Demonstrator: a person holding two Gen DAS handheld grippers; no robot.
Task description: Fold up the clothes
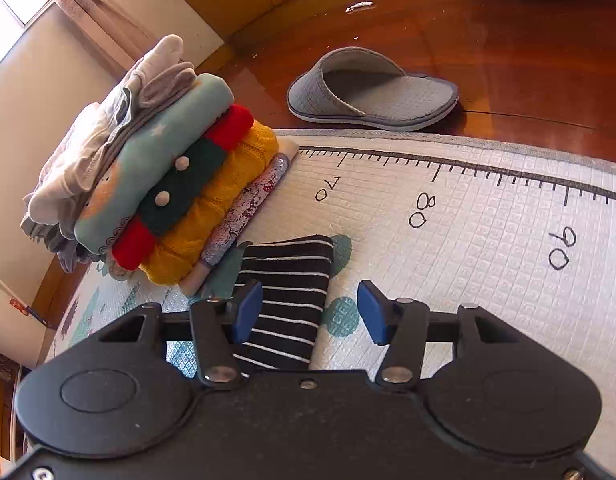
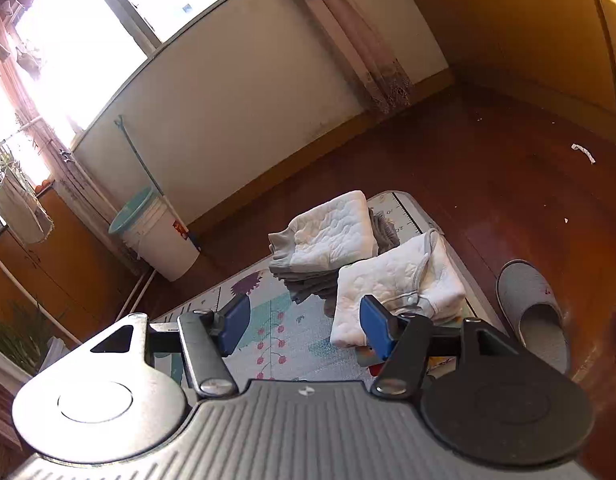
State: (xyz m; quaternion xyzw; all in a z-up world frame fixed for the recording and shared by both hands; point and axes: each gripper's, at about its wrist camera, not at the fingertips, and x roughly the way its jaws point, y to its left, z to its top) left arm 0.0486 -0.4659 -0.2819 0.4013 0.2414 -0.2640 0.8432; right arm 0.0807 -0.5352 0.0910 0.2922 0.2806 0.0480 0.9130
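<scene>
Left wrist only: striped garment (image 1: 285, 300), right wrist only: bucket (image 2: 159, 238)

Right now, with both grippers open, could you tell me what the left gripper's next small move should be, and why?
Probably lower the left gripper and close on the folded black striped garment. Its jaws stand open and empty, with the garment lying flat on the play mat under the left finger, beside the stack of folded clothes rather than on it. The right gripper is open too.

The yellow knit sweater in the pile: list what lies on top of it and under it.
On the yellow knit sweater lie a red-and-green garment, a light blue one, then grey and white pieces. Under it a speckled fabric edge shows; the rest is covered.
</scene>
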